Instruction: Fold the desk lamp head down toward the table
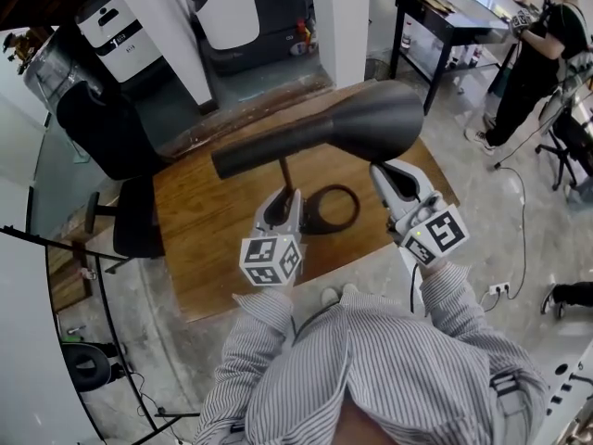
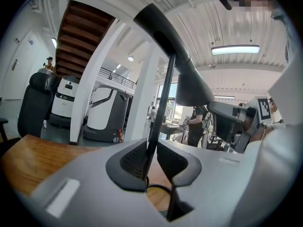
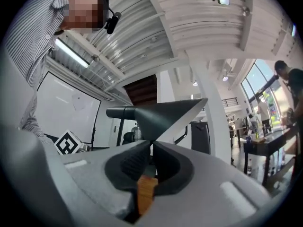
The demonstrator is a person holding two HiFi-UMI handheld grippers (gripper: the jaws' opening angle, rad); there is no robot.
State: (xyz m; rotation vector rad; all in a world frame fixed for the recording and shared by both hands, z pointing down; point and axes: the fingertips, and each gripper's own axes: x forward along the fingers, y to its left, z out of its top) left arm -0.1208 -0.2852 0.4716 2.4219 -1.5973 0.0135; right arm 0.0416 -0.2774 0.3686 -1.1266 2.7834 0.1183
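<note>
A black desk lamp stands on the wooden table (image 1: 208, 221). Its cone head (image 1: 343, 128) lies roughly level above a thin stem (image 1: 286, 176) and a ring base (image 1: 329, 209). My left gripper (image 1: 283, 202) is shut on the stem low down; in the left gripper view the stem (image 2: 161, 108) runs up between the pads of that gripper (image 2: 150, 160) to the head (image 2: 184, 74). My right gripper (image 1: 382, 170) is at the wide rim of the cone. In the right gripper view that gripper (image 3: 152, 148) pinches the lower edge of the head (image 3: 161, 115).
A black office chair (image 1: 111, 137) stands at the table's left. A white pillar (image 1: 338, 17) and a grey machine (image 1: 250, 26) stand behind the table. At the back right a person (image 1: 542, 54) stands by a dark bench (image 1: 454, 17). A cable (image 1: 523, 211) lies on the floor.
</note>
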